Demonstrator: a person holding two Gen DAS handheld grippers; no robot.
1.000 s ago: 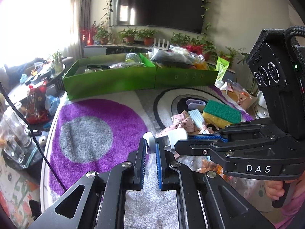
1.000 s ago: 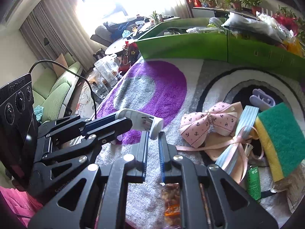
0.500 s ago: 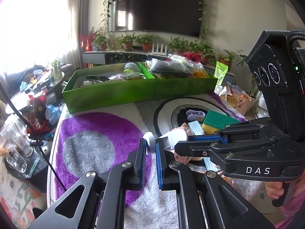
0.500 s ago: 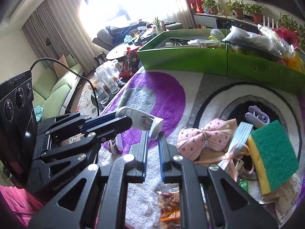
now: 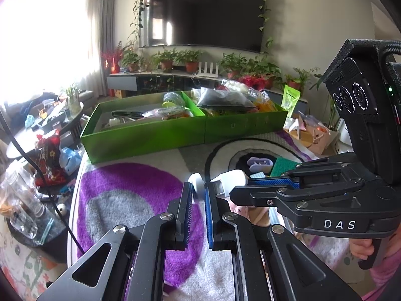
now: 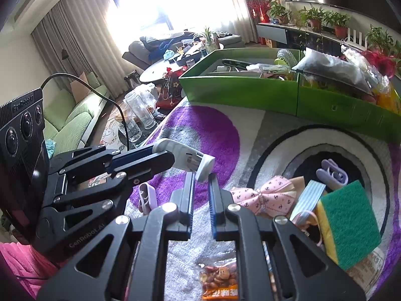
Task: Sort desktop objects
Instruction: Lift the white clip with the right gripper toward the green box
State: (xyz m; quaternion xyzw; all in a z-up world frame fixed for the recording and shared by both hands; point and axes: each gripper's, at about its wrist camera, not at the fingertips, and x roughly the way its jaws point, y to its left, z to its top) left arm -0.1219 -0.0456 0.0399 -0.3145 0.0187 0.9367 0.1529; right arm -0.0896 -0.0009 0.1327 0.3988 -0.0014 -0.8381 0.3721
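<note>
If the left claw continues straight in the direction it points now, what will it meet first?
Probably the purple patch of the rug, not the green box. The left claw, shut on one end of a white object, points down toward the rug short of the box. Depth is unclear in this fisheye view.

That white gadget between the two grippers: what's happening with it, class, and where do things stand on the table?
A person holds a gripper in each hand, and both are clamped on one white plastic object: the left gripper grips one end, the right gripper the other, above the purple-patterned mat. Unsorted items lie on the mat: a pink bow, a green-and-yellow sponge and a snack packet. The green boxes behind already hold various things.
</note>
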